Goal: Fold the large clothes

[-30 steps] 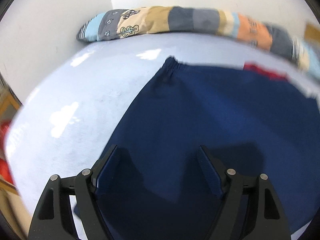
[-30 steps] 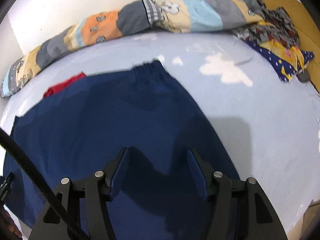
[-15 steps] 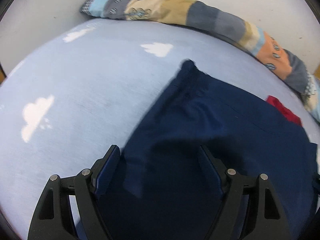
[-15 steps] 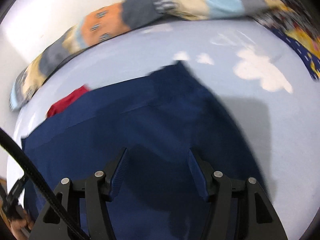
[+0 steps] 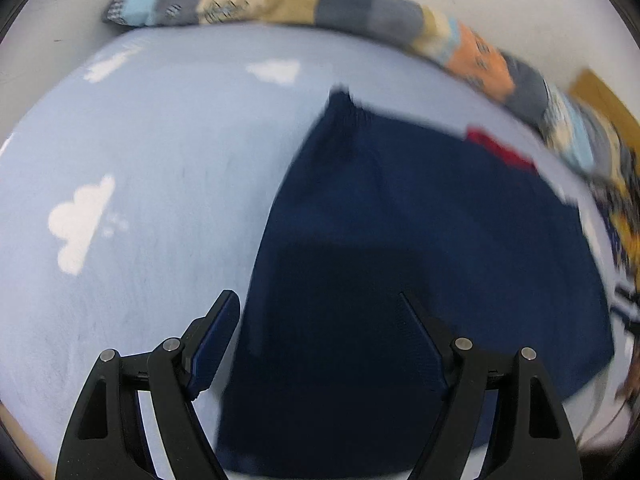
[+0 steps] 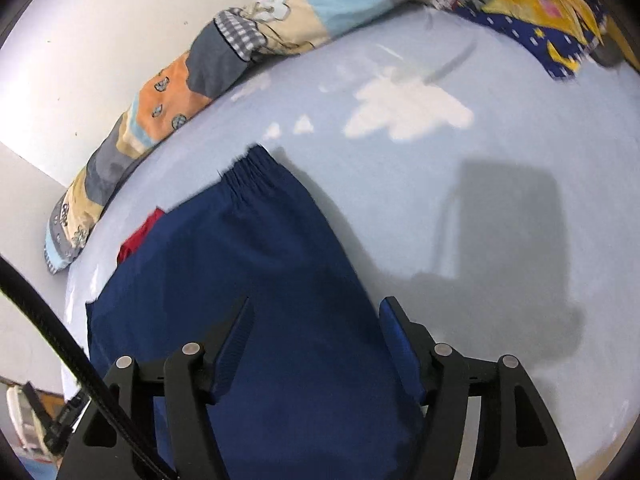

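Black plastic arms of the left claw (image 5: 320,312) stand spread wide at the bottom of the left wrist view, gripping nothing; its blue-padded left finger sits over the pale blue bedsheet (image 5: 160,184) and its right finger over the navy garment (image 5: 400,240). The right claw (image 6: 314,316) is likewise open and empty, with both fingers above the same navy garment (image 6: 260,300), the right finger near the cloth's right edge. A black cable (image 6: 60,332) crosses the lower left of the right wrist view.

That garment lies spread flat on the bed, on the cloud-printed sheet (image 6: 440,200), narrowing toward a gathered elastic waistband (image 6: 252,168) at its far end. Just beside the far edge of the navy cloth a red piece of fabric (image 6: 138,236) peeks out; in the blurred left view it shows as a red patch (image 5: 500,150). Beyond, a long patchwork bolster (image 5: 320,4) runs along the white wall (image 6: 80,60). Farther right lies a rumpled heap of patterned blue and yellow cloth (image 6: 540,4).
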The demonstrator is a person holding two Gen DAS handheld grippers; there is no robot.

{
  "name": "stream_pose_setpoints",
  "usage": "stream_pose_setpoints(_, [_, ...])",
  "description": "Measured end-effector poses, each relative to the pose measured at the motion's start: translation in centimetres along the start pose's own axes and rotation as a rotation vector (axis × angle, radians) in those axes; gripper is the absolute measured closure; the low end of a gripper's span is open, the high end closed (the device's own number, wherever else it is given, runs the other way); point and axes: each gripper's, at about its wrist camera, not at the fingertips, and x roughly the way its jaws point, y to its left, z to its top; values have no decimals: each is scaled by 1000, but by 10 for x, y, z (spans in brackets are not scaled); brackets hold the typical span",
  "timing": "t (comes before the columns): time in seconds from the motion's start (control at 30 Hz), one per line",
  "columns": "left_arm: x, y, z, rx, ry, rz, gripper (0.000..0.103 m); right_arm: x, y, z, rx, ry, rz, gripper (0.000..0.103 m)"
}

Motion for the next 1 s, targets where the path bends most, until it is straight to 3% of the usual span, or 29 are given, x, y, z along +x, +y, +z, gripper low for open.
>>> stream_pose_setpoints(0.1, [13, 15, -19, 34, 88, -30, 24, -4, -19, -13, 5, 26, -13, 33])
stream_pose_setpoints(0.17, [7, 20, -22, 31, 83, -33, 24, 1, -31, -26, 24, 91, -4, 41])
stream_pose_setpoints(0.2, [2, 22, -22, 23, 76, -13, 25, 5, -36, -31, 32, 118, -5, 52])
stream_pose_setpoints(0.27, [-13, 20, -20, -1, 30, 33, 26, 6, -41, -39, 51, 136, -26, 55])
stream_pose_setpoints(0.37, [-42, 10, -17, -6, -65, 56, 26, -19, -41, -48, 78, 61, -51, 55])
stream_pose_setpoints(0.5, [-61, 2, -15, -58, -110, -6, 26, -49, -37, -68, 88, 1, 4, 48])
stream_pose_setpoints(0.63, [-60, -10, -19, -86, -106, -53, 26, -79, -40, -81, 185, 7, 175, 46])
stream_pose_setpoints(0.73, [-51, -26, -21, -72, -107, -58, 26, -99, -26, -79, 137, -24, 231, 36])
stream_pose_setpoints(0.87, [-51, -41, -27, -17, -147, -23, 26, -90, -9, -75, 121, -74, 223, 33])
stream_pose_setpoints(0.93, [-51, -43, -28, -19, -142, -5, 26, -75, 1, -80, 136, -59, 261, 33])
stream_pose_setpoints(1.0, [-56, -51, -28, -20, -162, -33, 26, -65, 13, -83, 149, -30, 281, 33])
